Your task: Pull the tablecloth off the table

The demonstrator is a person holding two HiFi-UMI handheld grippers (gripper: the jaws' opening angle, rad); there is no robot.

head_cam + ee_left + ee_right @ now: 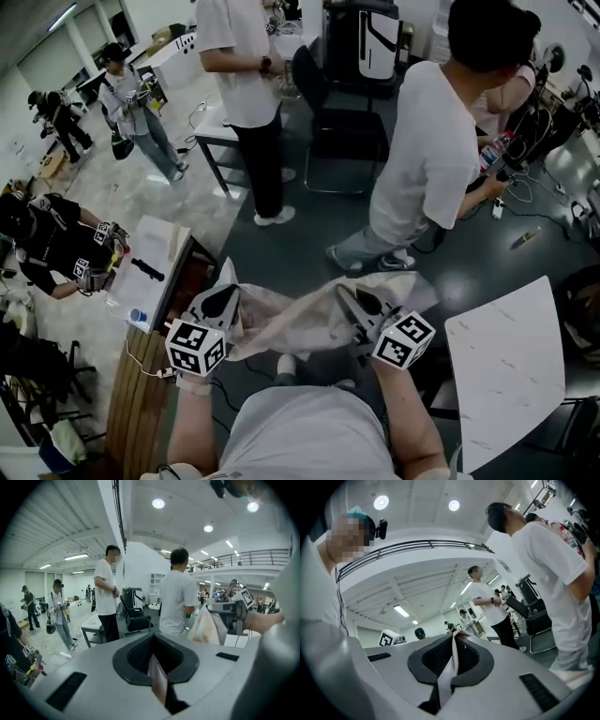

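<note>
**Tablecloth's off and in the air, both tongs clamped on it**

Biggest thing down here is the white table (511, 366). Its top is bare, with no cloth anywhere on it. Beyond it a person in a white T-shirt (427, 159) stands bent over something, and a black chair (342, 122) is further back from there. Well off to the table's left is a wooden bench (131, 412) with a white board (155, 253) lying on it.

The beige tablecloth (300, 314) hangs just left of the white table, without touching it. It's strung up off the floor between the two tongs and sags in a crumpled swag. I honestly can't tell which surface it came off.

The left gripper (220, 302) is on the cloth end farther from the table, the right gripper (361, 305) on the nearer end. Each one's own view shows the jaws pinched all the way down on a thin fold of fabric, with no gap.

So I reckon the pull itself is basically done and this is the carry-away bit. Next move probably needs both pinches kept tight, the slack gathered up so the drooping middle doesn't snag the table's corner, and some room left for that bystander.
</note>
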